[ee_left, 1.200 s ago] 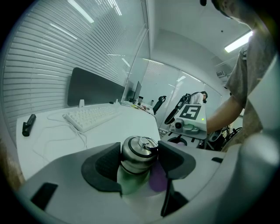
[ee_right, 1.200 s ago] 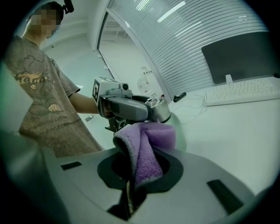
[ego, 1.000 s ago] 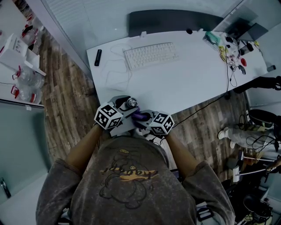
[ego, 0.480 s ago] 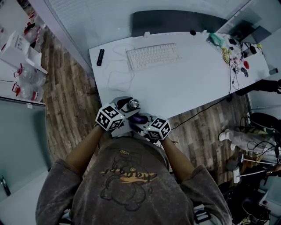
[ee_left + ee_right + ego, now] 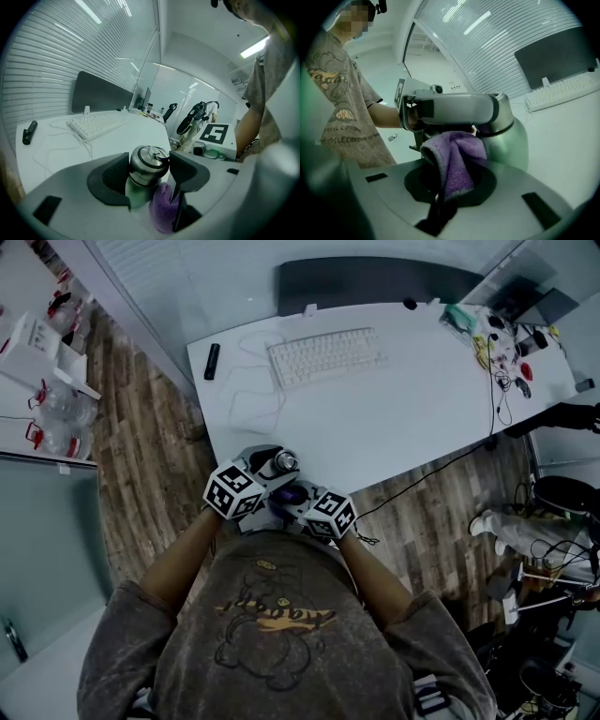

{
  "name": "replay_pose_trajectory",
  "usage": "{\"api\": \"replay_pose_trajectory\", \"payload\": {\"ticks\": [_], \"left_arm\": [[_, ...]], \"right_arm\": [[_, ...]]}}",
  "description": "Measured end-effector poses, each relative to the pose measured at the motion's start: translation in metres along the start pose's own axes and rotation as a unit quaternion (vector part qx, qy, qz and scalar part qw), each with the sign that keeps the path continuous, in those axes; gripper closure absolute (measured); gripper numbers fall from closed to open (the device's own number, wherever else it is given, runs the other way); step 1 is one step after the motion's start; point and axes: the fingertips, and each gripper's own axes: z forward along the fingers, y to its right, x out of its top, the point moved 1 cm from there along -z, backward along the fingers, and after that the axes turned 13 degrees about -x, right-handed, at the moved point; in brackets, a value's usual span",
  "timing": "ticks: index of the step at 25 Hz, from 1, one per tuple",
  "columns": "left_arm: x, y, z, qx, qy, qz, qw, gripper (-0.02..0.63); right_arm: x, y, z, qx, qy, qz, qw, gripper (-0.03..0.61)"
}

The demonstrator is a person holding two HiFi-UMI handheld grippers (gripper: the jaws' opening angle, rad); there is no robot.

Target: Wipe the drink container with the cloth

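While between left fingers [image 5: 110,180], drink container [image 5: 146,169] upright, lid-up.

I count on my feeds:
- desk [image 5: 412,409]: one
- keyboard [image 5: 325,356]: one, near the desk's far edge
- small black stick [image 5: 212,361]: one, at the far left corner
- dark panel [image 5: 375,282]: one, along the far edge
- drink container [image 5: 282,462]: one
- cloth [image 5: 457,157]: one, purple
- claws: two, left claw [image 5: 149,176] and right claw [image 5: 449,183]
- marker cube [image 5: 232,490]: two, one per claw
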Motion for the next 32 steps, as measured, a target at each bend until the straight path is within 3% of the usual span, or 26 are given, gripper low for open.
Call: {"api": "replay_pose_trajectory", "payload": {"ticks": [15,32], "left_arm": [[0.002,0.000,0.001,-0.006,-0.002,0.000,1.0000,0.344],[-0.001,0.000,-0.002,-0.018,-0.013,0.007,0.9997,0.344]], "right_arm": [[0.018,-0.006,0.018,-0.014,0.052,0.024,0.998,0.529],[0.011,-0.012,0.020,-0.005,0.026,0.010,1.000,0.528]]}}
